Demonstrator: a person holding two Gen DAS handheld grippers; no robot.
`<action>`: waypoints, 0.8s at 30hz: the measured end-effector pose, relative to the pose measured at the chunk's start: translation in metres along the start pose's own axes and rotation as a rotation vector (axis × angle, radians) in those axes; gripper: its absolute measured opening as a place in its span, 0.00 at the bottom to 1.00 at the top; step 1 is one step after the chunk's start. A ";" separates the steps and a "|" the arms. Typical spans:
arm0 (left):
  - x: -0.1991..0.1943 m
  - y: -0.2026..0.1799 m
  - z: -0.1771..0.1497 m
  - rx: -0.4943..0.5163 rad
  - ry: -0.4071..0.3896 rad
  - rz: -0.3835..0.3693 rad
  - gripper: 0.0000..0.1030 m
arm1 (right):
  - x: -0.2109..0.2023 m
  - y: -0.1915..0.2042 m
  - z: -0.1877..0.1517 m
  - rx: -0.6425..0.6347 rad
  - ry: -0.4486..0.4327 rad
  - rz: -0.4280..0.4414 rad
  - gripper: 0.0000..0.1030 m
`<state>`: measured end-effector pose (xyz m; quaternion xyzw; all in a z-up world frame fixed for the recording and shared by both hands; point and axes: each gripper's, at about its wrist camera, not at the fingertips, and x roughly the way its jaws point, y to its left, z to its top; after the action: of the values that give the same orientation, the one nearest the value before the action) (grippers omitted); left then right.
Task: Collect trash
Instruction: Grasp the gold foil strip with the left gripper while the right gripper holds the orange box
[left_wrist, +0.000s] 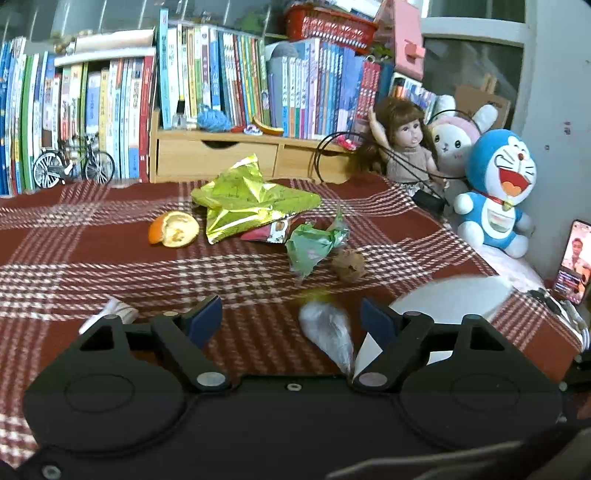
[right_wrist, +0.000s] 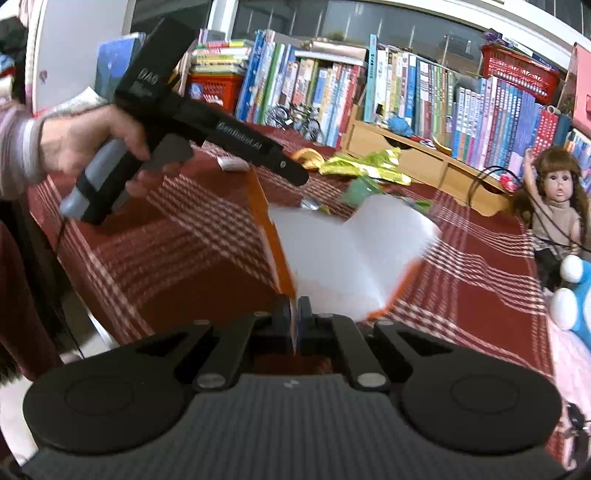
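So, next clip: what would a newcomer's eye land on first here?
Probably the orange-and-white paper bag, its rim pinched in the shut right gripper low in the right wrist view. Next, the trash strewn mid-table on the red checked tablecloth: a shiny green wrapper with an orange peel beside it. The open left gripper hovers near a small clear wrapper, and a doll and blue plush toy sit at the right.

Right tool (right_wrist: 294, 314) clamps the orange-and-white bag (right_wrist: 351, 254) rim above the plaid cloth (right_wrist: 480, 291)
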<state>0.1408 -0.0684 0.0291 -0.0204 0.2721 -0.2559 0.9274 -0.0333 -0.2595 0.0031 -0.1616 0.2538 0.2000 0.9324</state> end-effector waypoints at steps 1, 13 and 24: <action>0.007 0.001 0.002 -0.024 0.021 -0.001 0.80 | 0.000 -0.001 -0.001 -0.002 0.003 -0.014 0.08; 0.055 -0.007 0.005 -0.165 0.191 -0.160 0.59 | 0.014 -0.002 -0.001 0.050 -0.087 -0.030 0.64; 0.035 -0.022 0.001 -0.023 0.149 -0.093 0.08 | 0.027 0.006 -0.002 0.088 -0.106 -0.042 0.13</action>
<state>0.1565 -0.1049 0.0161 -0.0249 0.3420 -0.2966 0.8913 -0.0153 -0.2469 -0.0146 -0.1148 0.2092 0.1774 0.9548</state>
